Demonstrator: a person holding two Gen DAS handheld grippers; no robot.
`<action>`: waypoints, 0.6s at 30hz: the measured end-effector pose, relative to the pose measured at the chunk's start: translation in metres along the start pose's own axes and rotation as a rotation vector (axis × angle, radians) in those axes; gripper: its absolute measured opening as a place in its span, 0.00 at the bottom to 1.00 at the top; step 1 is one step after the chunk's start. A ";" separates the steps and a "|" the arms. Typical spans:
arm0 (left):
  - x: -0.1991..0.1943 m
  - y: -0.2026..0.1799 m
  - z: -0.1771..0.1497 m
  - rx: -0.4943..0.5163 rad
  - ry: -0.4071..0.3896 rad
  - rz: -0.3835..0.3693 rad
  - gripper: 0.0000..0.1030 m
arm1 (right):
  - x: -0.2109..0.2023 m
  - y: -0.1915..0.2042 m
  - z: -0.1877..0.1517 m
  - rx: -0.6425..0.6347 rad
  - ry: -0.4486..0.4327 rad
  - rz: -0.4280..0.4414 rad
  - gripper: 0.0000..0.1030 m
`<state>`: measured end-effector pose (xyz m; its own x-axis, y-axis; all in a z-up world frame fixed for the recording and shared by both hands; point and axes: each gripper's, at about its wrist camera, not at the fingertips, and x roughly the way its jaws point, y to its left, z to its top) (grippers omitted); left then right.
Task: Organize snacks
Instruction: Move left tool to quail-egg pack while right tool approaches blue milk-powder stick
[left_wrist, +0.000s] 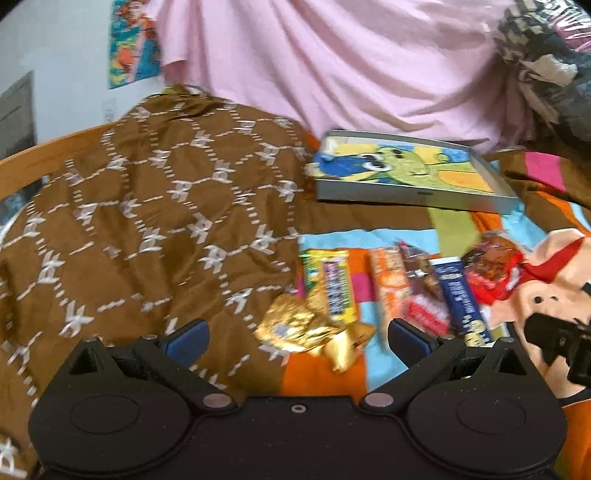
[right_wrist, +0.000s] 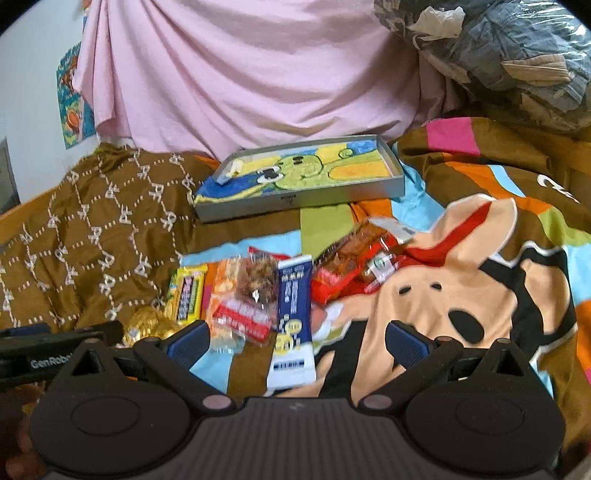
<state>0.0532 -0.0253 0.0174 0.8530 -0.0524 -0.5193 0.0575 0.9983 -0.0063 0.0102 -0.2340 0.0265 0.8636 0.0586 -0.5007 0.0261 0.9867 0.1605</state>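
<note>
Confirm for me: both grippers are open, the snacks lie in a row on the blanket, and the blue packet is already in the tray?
Not quite: the blue packet lies on the blanket among the other snacks, not in the tray; the right wrist view shows this. Both grippers are open.

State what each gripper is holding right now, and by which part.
Nothing is held. The left gripper is open, with the gold foil packet lying loose between its fingers. The right gripper is open above the blue snack bar.

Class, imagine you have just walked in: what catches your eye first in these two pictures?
A row of bright snack packets lies on the cartoon blanket, straight ahead of both open grippers. Behind them sits a shallow grey tray with a green cartoon lining, and a pink sheet hangs at the back.
</note>
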 end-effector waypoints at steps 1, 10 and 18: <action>0.002 -0.001 0.003 0.016 0.001 -0.027 0.99 | 0.002 -0.004 0.005 -0.022 -0.001 0.012 1.00; 0.033 -0.021 0.023 0.164 0.042 -0.137 0.99 | 0.024 -0.032 0.034 -0.246 -0.031 0.088 1.00; 0.067 -0.026 0.036 0.228 0.127 -0.203 0.99 | 0.048 -0.029 0.034 -0.288 0.011 0.130 1.00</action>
<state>0.1280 -0.0553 0.0137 0.7418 -0.2321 -0.6291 0.3466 0.9359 0.0634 0.0683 -0.2648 0.0264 0.8448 0.1875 -0.5012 -0.2296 0.9730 -0.0231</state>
